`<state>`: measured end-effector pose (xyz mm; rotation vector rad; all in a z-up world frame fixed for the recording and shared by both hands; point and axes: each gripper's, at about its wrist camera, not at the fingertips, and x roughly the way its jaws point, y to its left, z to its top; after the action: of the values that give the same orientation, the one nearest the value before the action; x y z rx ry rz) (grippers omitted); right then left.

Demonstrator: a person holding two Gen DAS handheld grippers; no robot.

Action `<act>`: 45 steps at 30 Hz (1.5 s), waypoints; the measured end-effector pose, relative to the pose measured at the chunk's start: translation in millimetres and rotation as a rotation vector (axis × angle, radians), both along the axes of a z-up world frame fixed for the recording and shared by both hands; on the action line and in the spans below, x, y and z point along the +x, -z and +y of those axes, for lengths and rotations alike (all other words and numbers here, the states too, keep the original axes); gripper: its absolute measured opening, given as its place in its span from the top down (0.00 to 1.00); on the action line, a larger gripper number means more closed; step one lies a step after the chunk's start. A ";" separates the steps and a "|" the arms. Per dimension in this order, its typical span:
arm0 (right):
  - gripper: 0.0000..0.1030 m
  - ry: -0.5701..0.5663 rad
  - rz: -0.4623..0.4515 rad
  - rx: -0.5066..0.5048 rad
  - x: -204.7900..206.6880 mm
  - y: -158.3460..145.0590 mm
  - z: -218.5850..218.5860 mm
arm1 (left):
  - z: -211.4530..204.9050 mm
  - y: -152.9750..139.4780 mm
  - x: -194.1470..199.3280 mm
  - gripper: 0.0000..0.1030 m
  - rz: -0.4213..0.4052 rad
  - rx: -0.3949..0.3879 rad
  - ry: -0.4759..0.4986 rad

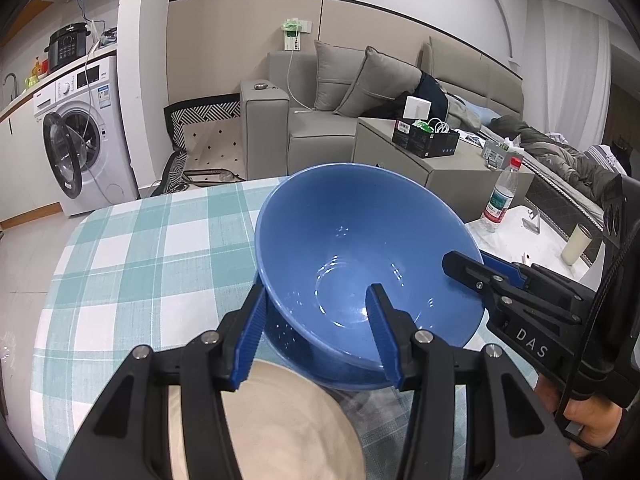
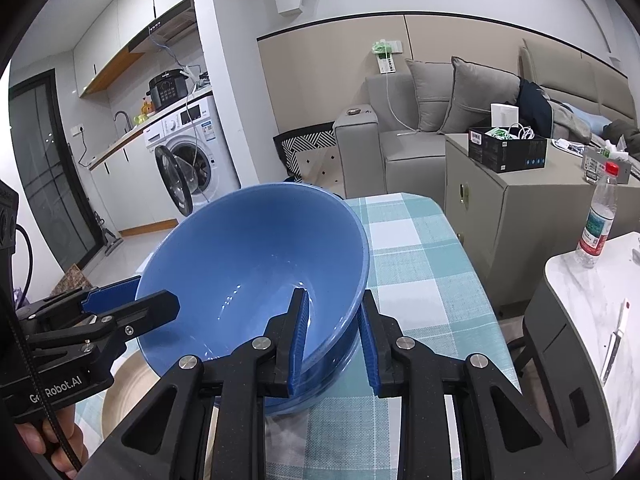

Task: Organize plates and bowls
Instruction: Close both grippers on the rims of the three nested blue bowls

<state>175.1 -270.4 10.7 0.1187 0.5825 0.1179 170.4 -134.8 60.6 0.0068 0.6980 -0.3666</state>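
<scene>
A blue bowl (image 1: 360,248) fills the middle of both views (image 2: 256,264), tilted, resting in a second blue bowl (image 1: 340,376) beneath it (image 2: 320,388). My left gripper (image 1: 316,332) straddles the near rim, one finger inside, one outside, with a wide gap between pads and wall. My right gripper (image 2: 332,340) straddles the opposite rim with a small gap on both sides; it shows in the left wrist view (image 1: 472,272). The left gripper shows in the right wrist view (image 2: 132,304). A beige plate (image 1: 280,420) lies on the checked tablecloth (image 1: 152,264) beneath my left gripper.
A white marble side table (image 2: 592,304) with a water bottle (image 2: 598,220) and a knife (image 2: 616,336) stands to the right. A grey cabinet (image 2: 512,216), a sofa (image 1: 320,120) and a washing machine (image 1: 80,140) stand beyond the table.
</scene>
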 end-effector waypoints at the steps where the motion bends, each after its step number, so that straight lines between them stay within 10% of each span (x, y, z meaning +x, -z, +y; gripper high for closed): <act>1: 0.76 -0.002 0.001 0.001 0.4 1.2 0.0 | 0.5 1.2 0.3 0.52 0.002 0.000 0.000; 45: 0.74 -0.007 0.063 -0.188 18.1 28.3 19.3 | -0.9 40.0 11.3 0.52 0.081 0.077 -0.004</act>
<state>193.2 -251.1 -17.5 -0.0622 0.6542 0.0656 181.7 -135.8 20.5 0.0637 0.7921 -0.3372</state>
